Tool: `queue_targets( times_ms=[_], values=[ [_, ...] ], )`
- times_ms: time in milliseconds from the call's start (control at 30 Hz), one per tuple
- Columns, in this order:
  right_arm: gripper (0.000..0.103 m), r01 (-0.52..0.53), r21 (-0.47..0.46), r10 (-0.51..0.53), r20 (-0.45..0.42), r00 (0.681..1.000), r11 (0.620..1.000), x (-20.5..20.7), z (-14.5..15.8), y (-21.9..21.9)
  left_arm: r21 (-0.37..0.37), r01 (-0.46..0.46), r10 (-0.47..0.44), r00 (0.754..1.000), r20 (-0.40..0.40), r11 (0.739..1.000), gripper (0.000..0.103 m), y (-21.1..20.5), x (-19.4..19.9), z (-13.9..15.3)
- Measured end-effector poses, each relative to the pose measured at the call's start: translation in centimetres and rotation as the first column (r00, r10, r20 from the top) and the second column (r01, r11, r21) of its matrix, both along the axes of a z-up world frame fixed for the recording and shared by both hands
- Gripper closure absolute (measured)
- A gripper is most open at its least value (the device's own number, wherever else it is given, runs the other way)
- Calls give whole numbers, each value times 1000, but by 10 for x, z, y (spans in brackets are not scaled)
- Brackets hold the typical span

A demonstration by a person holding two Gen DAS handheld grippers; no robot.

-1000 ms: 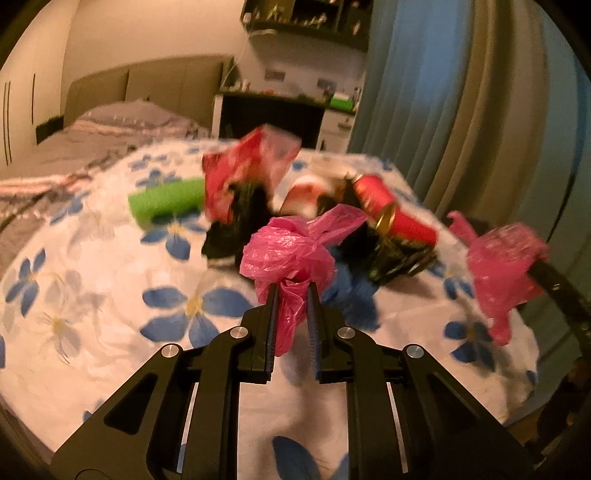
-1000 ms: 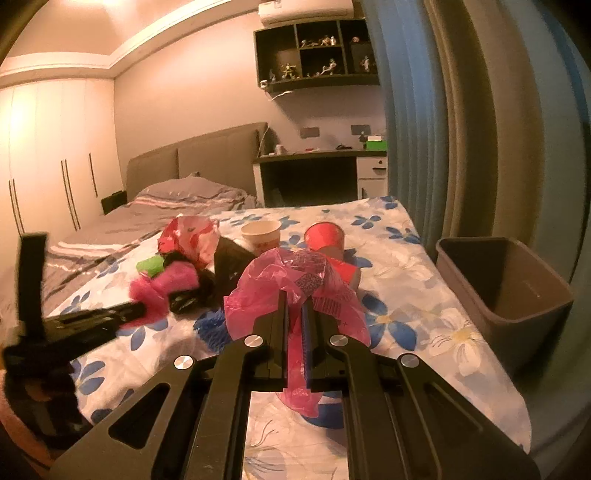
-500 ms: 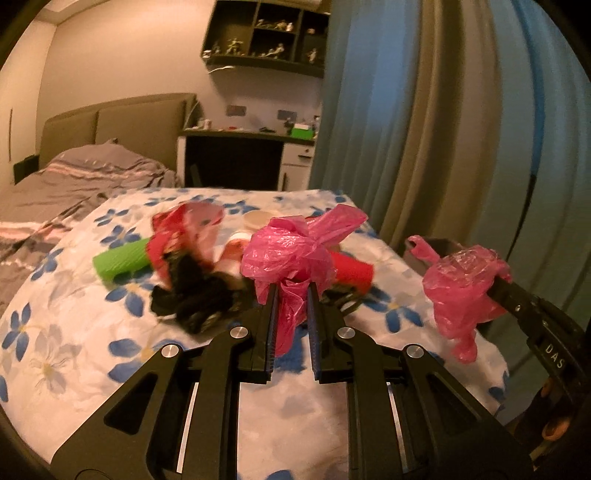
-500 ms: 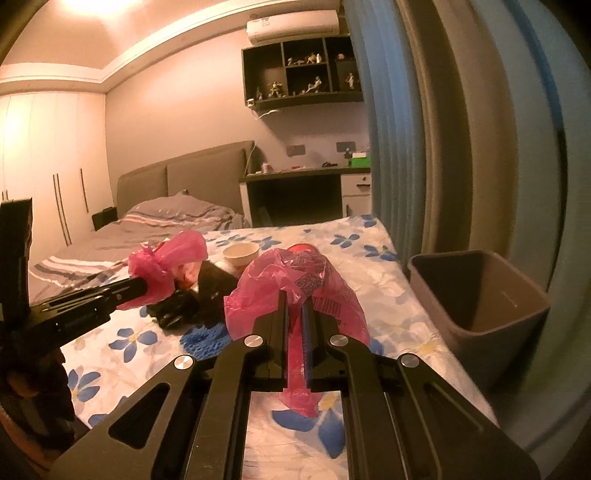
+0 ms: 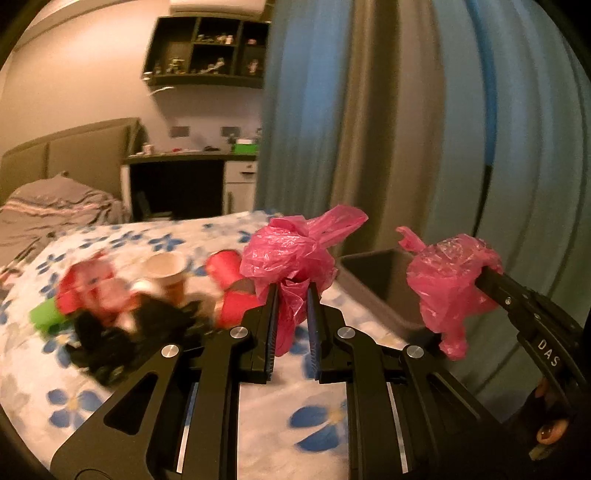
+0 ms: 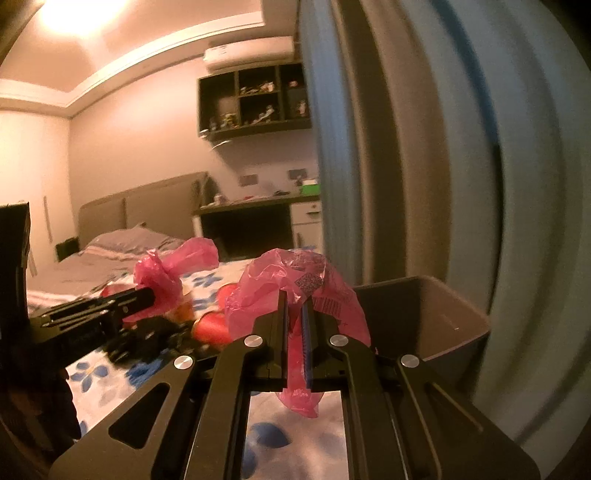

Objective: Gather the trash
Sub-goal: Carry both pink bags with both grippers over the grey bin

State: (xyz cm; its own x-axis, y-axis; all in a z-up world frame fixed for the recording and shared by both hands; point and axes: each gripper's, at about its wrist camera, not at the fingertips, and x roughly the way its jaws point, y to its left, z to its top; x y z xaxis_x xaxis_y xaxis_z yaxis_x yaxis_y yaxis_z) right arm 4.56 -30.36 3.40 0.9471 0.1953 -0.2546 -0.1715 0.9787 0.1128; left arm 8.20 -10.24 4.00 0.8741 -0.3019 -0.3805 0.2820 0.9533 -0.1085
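Indoors, we saw a floral bed (image 5: 122,373), curtain (image 5: 369,129); both grippers (image 5: 291,291) (image 6: 294,299) clamped pink bags (image 5: 291,254) (image 6: 273,291); right view alone showed the bin (image 6: 436,314) whole.

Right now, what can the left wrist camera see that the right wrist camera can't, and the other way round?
Only the left wrist view shows the green tube in the trash pile and the paper cup plainly. Only the right wrist view shows the ceiling light, the printed code on the right tool's bag, and the bin's far wall. Both show the left tool shut on a knotted pink bag, the right tool shut on a pink bag, the grey bin, the flowered bedspread and the wall shelf.
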Motion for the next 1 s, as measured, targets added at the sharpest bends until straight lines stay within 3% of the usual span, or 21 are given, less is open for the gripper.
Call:
queue_targets(
  times_ms=[467,1000],
  values=[
    [96,199,0,-199,70,977,980,47,2,-61,5,126,-126,991,35,992,89,-106,73,-4],
    [96,252,41,-254,41,966,967,95,-16,-97,-12,220,-220,975,-15,975,89,-164,127,-31]
  ],
)
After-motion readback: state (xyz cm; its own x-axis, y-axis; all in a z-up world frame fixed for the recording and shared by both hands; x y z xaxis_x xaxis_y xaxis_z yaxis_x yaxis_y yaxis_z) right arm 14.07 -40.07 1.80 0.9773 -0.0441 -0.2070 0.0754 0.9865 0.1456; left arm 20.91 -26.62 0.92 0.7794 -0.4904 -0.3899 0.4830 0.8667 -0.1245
